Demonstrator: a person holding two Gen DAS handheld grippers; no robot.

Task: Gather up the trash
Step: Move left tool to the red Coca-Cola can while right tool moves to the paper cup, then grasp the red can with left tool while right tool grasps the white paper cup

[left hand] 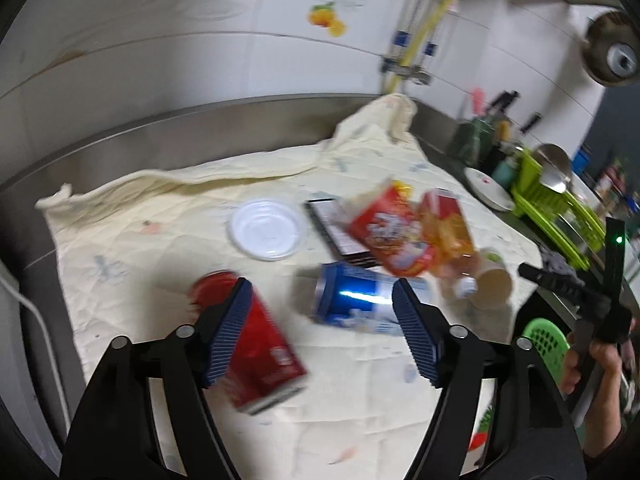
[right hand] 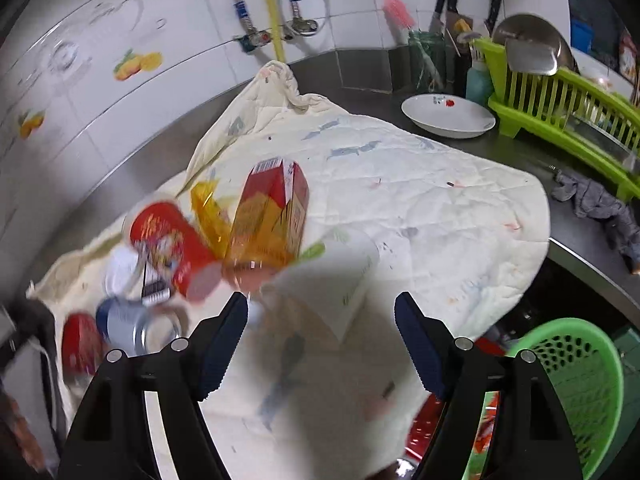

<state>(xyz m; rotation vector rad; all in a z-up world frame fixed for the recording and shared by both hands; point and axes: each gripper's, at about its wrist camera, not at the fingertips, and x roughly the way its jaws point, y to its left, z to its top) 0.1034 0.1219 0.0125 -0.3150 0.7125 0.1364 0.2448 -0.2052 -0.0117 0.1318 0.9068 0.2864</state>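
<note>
Trash lies on a cream cloth (left hand: 160, 216) over a steel counter. In the left wrist view my left gripper (left hand: 322, 332) is open above a red can (left hand: 256, 352) by its left finger and a blue can (left hand: 360, 300) between the fingers. Beyond lie a clear plastic lid (left hand: 266, 229), a dark box (left hand: 336, 228), a red snack bag (left hand: 390, 232), an orange carton (left hand: 448, 228) and a paper cup (left hand: 494, 276). My right gripper (right hand: 322, 336) is open just behind the paper cup (right hand: 340, 280), with the orange carton (right hand: 276, 216) and red snack bag (right hand: 172, 244) beyond.
A green basket (right hand: 580, 380) hangs below the counter edge at right. A white bowl (right hand: 448, 116), a green dish rack (right hand: 560, 112), a grey rag (right hand: 600, 204) and a knife holder (right hand: 428, 56) stand at the back right. A tiled wall with pipes (right hand: 276, 12) runs behind.
</note>
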